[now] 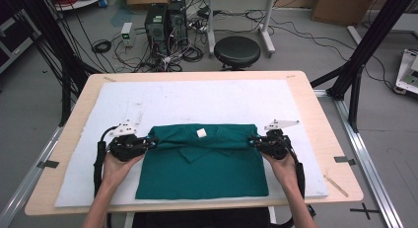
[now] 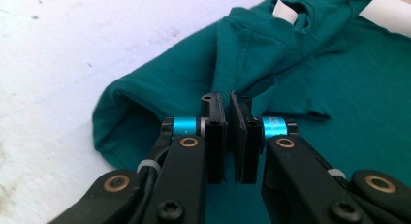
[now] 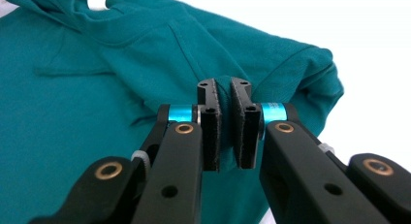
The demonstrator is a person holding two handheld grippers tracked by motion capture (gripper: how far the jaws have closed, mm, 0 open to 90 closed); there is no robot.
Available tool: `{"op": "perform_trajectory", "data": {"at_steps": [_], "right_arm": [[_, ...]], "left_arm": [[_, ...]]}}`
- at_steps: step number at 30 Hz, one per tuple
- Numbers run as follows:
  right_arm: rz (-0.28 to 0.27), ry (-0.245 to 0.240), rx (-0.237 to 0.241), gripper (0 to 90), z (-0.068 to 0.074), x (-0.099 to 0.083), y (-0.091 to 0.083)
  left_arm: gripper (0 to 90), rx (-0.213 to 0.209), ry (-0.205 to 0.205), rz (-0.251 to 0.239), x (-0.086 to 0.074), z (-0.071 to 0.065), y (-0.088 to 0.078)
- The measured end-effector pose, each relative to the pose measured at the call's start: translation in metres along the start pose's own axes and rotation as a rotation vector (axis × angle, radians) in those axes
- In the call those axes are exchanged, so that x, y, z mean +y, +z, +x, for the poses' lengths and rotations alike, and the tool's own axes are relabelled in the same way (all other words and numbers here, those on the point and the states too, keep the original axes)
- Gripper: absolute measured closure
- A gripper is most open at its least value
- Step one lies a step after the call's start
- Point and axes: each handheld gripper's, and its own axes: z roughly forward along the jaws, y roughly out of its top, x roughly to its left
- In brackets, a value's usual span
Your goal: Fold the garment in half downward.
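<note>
now both grippers, left gripper (image 1: 154, 142) and right gripper (image 1: 252, 141), pinch the green shirt (image 1: 207, 173).

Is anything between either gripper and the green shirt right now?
Nothing visible. The left gripper and right gripper are each shut on the shirt at its folded top corners, fabric pinched in the jaws. Around the shirt lies only the white mat.
</note>
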Motion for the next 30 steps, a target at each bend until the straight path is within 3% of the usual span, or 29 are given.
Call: {"op": "perform_trajectory", "data": {"at_steps": [11, 20, 24, 26, 30], "right_arm": [[0.002, 0.040, 0.042, 84.0, 0.006, -0.031, -0.008], [0.003, 0.043, 0.036, 83.8, 0.013, -0.039, -0.010], [0.007, 0.046, 0.047, 82.9, 0.014, -0.043, -0.013], [0.023, 0.045, 0.050, 74.8, 0.014, -0.044, -0.012], [0.004, 0.074, 0.060, 59.3, 0.014, -0.040, -0.015]], "left_arm": [[84.7, -0.034, -0.028, 0.038, -0.021, -0.012, -0.007], [84.7, -0.069, -0.064, 0.063, -0.029, -0.015, -0.008], [84.6, -0.085, -0.059, 0.070, -0.031, -0.019, -0.011], [82.4, -0.085, -0.060, 0.067, -0.032, -0.020, -0.011], [66.8, -0.123, -0.104, 0.014, -0.024, -0.015, -0.014]]}}
